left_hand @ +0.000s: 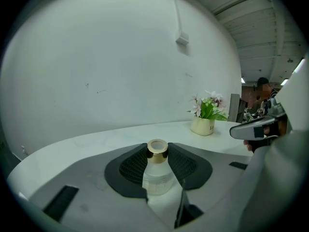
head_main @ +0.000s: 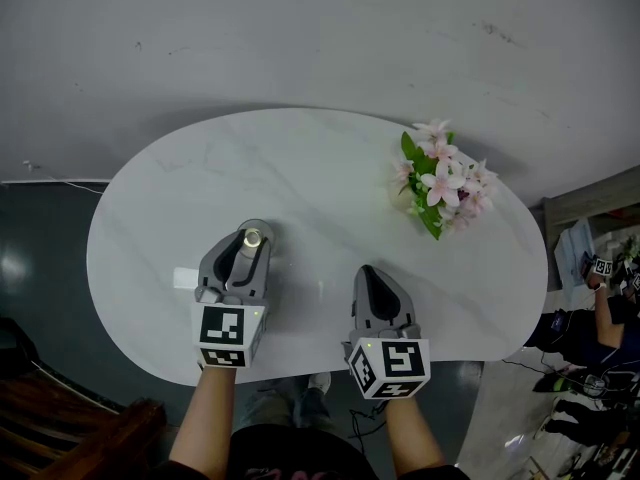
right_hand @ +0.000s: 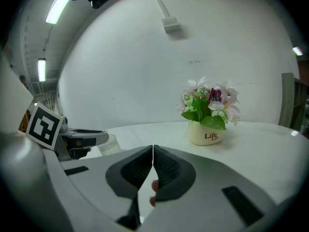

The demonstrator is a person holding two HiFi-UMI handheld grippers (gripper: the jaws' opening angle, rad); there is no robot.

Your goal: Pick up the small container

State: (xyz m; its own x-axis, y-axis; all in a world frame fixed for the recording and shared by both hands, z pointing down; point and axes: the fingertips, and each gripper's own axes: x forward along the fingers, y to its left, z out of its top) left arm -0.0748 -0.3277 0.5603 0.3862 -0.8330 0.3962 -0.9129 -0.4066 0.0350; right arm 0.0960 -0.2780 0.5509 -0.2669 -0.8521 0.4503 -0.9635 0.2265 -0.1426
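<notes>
The small container (head_main: pixel 252 236) is a clear glass bottle with a gold cap (left_hand: pixel 157 149), standing on the white marble table (head_main: pixel 300 158) at its front left. My left gripper (head_main: pixel 254 227) reaches over it from the near side. In the left gripper view the two dark ribbed pads (left_hand: pixel 133 166) sit against either side of the bottle (left_hand: pixel 157 175) at its cap and shoulder. My right gripper (head_main: pixel 368 271) rests to the right of it, apart from it and shut with nothing between its jaws (right_hand: pixel 153 151). From the right gripper view the bottle (right_hand: pixel 110 144) shows at the left gripper's tip (right_hand: pixel 89 138).
A small cream pot of pink flowers (head_main: pixel 440 183) stands on the table's far right (right_hand: pixel 206 132). A white wall (head_main: pixel 320 28) runs behind the table. People and equipment (head_main: pixel 590 318) are off the table's right end; a dark wooden thing (head_main: pixel 70 428) is at lower left.
</notes>
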